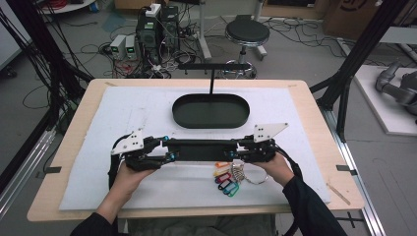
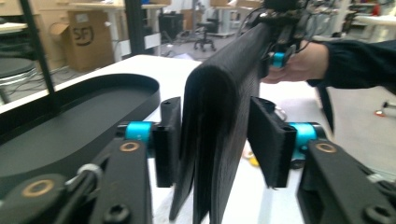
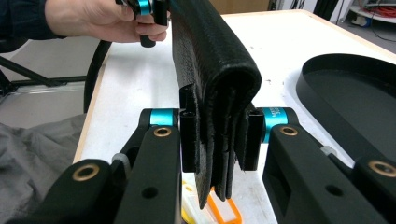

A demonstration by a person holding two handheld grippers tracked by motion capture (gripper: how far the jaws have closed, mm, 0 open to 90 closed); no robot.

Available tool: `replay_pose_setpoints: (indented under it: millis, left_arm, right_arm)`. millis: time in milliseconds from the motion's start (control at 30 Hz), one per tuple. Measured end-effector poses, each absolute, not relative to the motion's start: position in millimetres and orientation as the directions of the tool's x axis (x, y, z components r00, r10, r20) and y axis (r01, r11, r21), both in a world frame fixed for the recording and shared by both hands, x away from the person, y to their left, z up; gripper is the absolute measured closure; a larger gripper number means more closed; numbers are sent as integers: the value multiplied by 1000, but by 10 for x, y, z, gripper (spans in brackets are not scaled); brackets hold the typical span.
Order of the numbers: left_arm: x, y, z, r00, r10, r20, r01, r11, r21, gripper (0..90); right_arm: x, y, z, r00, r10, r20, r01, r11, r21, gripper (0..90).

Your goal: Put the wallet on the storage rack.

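Observation:
A long black folded leather case point(image 1: 201, 150) spans level between my two grippers above the white mat. My right gripper point(image 1: 239, 150) is shut on its right end; in the right gripper view point(image 3: 219, 140) both pads squeeze the case's layers point(image 3: 210, 60). My left gripper point(image 1: 167, 150) surrounds the left end. In the left gripper view point(image 2: 215, 135) the case point(image 2: 219, 93) hangs unsqueezed between the jaws, with a gap at one pad point(image 2: 271, 140). A key ring with coloured tags point(image 1: 227, 181) lies under the case's right end, and an orange tag point(image 3: 224, 210) shows below it.
A black oval tray point(image 1: 210, 110) sits behind the case at mid-table, with a black T-shaped stand point(image 1: 211, 66) rising at its far side. The white mat point(image 1: 123, 113) covers most of the wooden table. Beyond are a stool point(image 1: 247, 33), cables and computer boxes.

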State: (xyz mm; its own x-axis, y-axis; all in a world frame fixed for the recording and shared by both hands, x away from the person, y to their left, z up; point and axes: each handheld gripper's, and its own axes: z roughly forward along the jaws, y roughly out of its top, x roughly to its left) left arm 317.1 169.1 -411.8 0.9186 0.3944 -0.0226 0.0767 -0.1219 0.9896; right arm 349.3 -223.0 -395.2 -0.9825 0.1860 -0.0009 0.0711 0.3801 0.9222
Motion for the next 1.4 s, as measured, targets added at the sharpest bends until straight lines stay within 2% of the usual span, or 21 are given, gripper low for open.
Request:
replay_pose_setpoints:
  millis: [67,367,600,933,1400]
  left_arm:
    - [3175,1717,-4114,906,421,-31,90,-121,989,454]
    - [3085,1818,-4037,860,509,-29,111,-131,985,367]
    - [2974,1803,-4032,841,533,-97,207,-150,967,285]
    - [2664,1750,-4121,824,562,-77,204,-168,964,251]
    - [2654,1820,-4106,805,592,-47,168,-150,974,250]
  right_arm:
    - [3505,-2268,-3933,-976,216,-9,73,367,927,760]
    - [3600,-2408,-3857,-942,336,-15,101,324,941,759]
    - [3718,-2485,-3755,-907,420,-44,102,318,943,759]
    - [3947,-2529,-3658,-857,512,-54,113,290,950,761]
    - [4276,-2333,-3723,-837,546,-45,138,290,947,761]
